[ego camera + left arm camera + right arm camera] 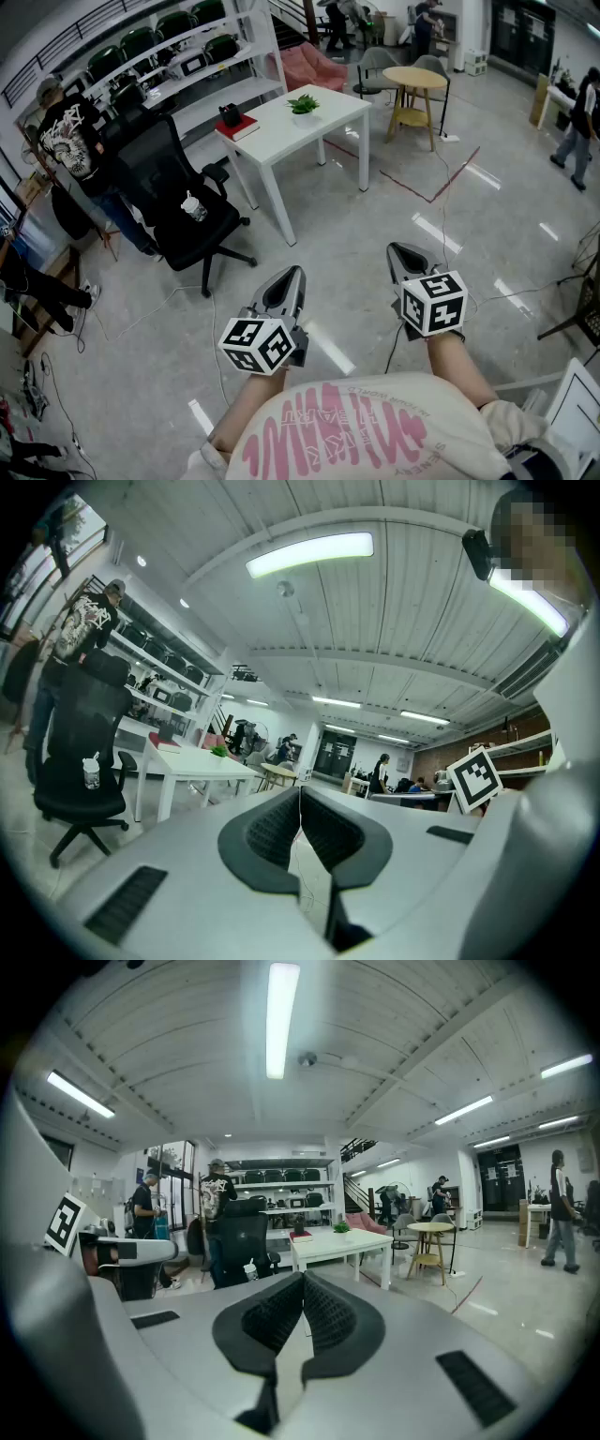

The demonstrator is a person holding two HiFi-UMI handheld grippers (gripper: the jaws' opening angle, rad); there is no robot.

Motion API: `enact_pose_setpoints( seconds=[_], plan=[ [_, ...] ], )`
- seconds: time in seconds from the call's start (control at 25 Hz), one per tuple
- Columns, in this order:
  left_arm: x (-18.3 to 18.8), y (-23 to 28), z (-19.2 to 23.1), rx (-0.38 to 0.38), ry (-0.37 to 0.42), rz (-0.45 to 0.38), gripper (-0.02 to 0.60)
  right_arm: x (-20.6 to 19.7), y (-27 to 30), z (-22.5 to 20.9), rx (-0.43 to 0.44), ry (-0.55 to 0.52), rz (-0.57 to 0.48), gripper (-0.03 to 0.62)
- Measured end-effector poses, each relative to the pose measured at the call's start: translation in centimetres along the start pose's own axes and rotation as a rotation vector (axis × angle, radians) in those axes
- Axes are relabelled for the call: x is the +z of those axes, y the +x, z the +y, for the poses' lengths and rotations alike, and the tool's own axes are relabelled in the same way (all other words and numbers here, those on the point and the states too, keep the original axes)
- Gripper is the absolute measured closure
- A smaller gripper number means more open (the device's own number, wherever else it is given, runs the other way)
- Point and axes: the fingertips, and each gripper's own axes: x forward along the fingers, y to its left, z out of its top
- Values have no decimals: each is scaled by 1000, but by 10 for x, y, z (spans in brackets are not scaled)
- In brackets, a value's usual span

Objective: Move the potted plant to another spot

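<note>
A small green potted plant (303,105) in a white pot stands on the white table (319,120) well ahead of me, near its far edge. The plant (341,1227) shows small and distant in the right gripper view, and the plant (218,752) is tiny in the left gripper view. My left gripper (293,274) is held low in front of my body, jaws together, nothing between them. My right gripper (401,251) sits beside it on the right, also shut and empty. Both are far from the table.
A red book with a dark object on it (235,123) lies on the table's left end. A black office chair (178,202) holding a cup stands left of the table. A person (70,141) stands by the shelves. A round wooden table (413,80) is farther back; cables cross the floor.
</note>
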Motion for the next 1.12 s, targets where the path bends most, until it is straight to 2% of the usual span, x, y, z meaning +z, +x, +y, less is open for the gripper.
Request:
enact_pose_setpoints(
  seconds=[0.16,0.44,0.56,0.72,0.8,1.0,1.12],
  plan=[
    [-1,5,2,3,-2,-3,557,-2,5,-1,11,-7,2,580],
    [-14,17,-26,-17,-34,-6,557,-12,-12,-23,12,4,23,580],
    [-26,12,-27,-28,-45,5,557,-22,-8,-27,25,91,14,580],
    [-47,7,-6,32,-76,40,557,-51,5,-29,60,247,73,579],
    [-54,11,6,51,-97,42,557,-63,13,-31,61,265,100,579],
    [-56,40,3,9,-68,75,557,-64,30,-53,33,271,120,579],
    [-57,60,16,12,-91,94,557,-63,45,-63,26,271,144,579]
  ],
)
